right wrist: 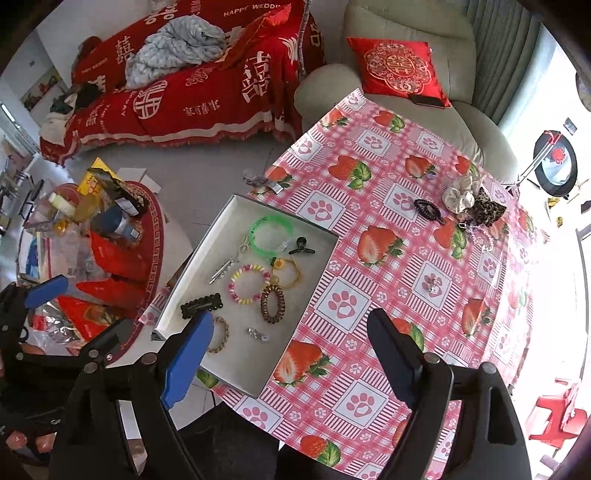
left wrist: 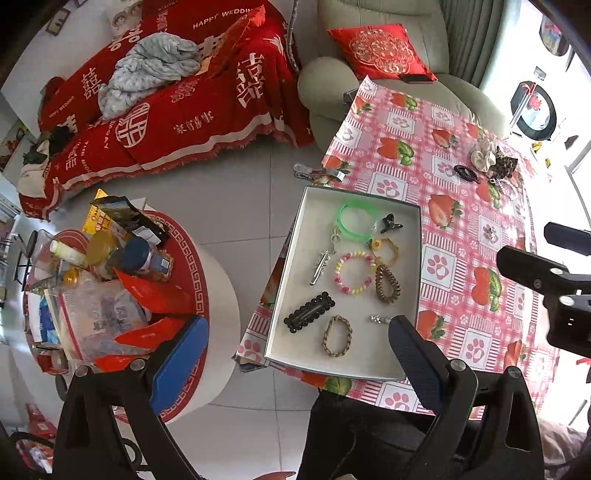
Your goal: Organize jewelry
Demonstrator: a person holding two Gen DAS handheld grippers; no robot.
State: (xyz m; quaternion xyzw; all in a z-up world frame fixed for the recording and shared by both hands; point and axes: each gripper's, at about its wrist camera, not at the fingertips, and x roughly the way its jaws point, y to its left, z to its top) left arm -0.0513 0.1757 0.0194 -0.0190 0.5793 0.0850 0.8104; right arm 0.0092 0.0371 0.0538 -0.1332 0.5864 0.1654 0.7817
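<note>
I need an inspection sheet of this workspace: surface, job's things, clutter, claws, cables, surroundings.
Surface: table with strawberry tablecloth.
Job's things: white tray holding green bangle, beaded bracelet, brown coil tie, black hair clip; scrunchies and black coil tie lie outside it on the cloth.
Clutter: round side table crowded with bottles and red packets.
Claws: left claw open, empty; right claw open, empty.
Cables: nothing seen.
Surroundings: sofa with red cover, armchair with red cushion.

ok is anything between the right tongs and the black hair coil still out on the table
Nothing visible: the right tongs hang open above the table, and only bare tablecloth lies between them and the black hair coil.
</note>
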